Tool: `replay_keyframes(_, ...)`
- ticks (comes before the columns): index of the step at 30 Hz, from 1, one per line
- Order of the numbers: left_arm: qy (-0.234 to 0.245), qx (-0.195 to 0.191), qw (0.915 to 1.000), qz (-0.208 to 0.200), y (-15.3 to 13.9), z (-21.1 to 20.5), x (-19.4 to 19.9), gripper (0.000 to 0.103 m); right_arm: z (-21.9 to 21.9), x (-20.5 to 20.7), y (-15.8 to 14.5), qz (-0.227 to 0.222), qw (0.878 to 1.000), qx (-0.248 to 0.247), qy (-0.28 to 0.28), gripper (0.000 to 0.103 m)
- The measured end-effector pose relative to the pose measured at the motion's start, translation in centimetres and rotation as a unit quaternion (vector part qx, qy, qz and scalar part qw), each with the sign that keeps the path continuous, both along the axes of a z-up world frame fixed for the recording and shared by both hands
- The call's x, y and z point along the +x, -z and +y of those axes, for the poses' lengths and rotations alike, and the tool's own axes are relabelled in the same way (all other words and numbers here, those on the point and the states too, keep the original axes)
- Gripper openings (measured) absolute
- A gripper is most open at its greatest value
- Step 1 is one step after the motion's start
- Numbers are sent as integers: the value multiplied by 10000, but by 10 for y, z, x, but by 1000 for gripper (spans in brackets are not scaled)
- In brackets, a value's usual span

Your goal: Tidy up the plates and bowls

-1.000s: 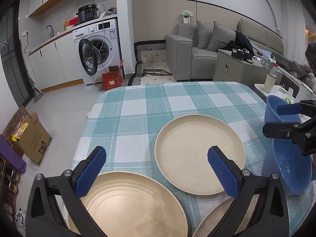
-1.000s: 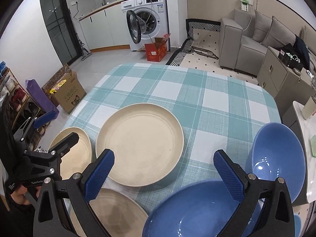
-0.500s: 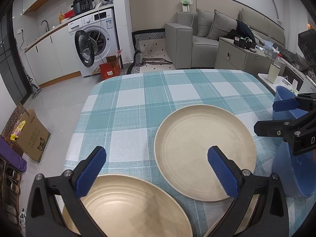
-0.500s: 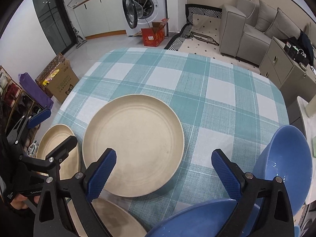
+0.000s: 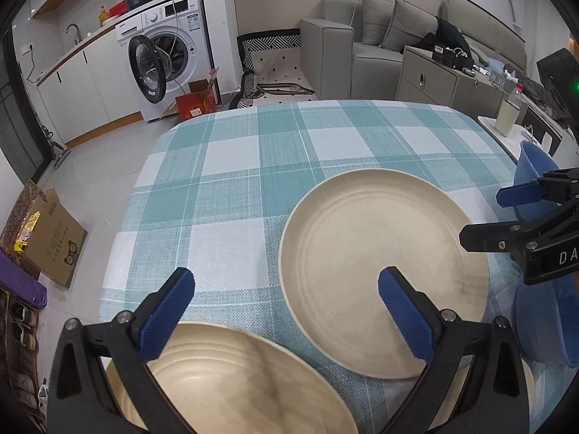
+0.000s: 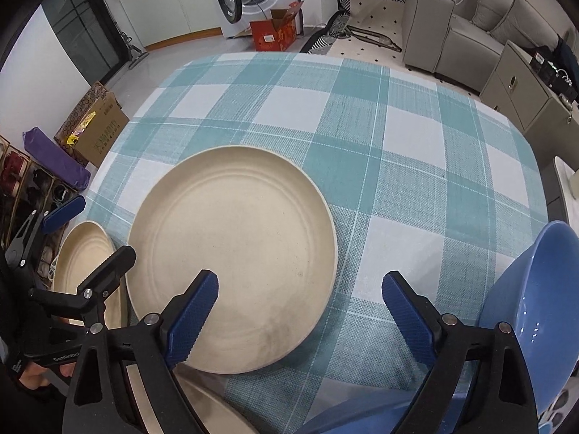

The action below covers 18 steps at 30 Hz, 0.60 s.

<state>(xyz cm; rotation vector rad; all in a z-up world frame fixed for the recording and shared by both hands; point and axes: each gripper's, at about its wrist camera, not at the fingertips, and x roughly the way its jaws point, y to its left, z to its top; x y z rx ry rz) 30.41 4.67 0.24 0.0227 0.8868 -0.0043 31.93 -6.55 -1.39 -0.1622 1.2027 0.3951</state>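
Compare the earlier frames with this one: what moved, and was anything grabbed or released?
Both claws dropped closer to the table and tipped downward, so the central beige plate looms larger. The right claw has narrowed slightly and is closing, with nothing pressed between its pads; the left claw stays wide open. Nothing was grabbed or released. The plates, blue bowl and checked tablecloth lie as before.

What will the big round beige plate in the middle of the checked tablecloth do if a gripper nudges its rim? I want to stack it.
The big round beige plate looks rigid, so it probably will not flex. It sits flat on the woven checked tablecloth, so it should slide, not roll or tip. Its matte surface probably gives the pads fair grip.
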Motion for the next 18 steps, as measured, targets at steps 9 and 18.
replay_keyframes(9, 84, -131, 9996, 254, 11, -2, 9, 92, -2, 7, 14, 277, 9996, -26, 11, 81)
replay_keyframes(18, 125, -213, 9988, 423, 20, -3, 13, 74, 0, 10, 23, 438, 9990, -13, 19, 70)
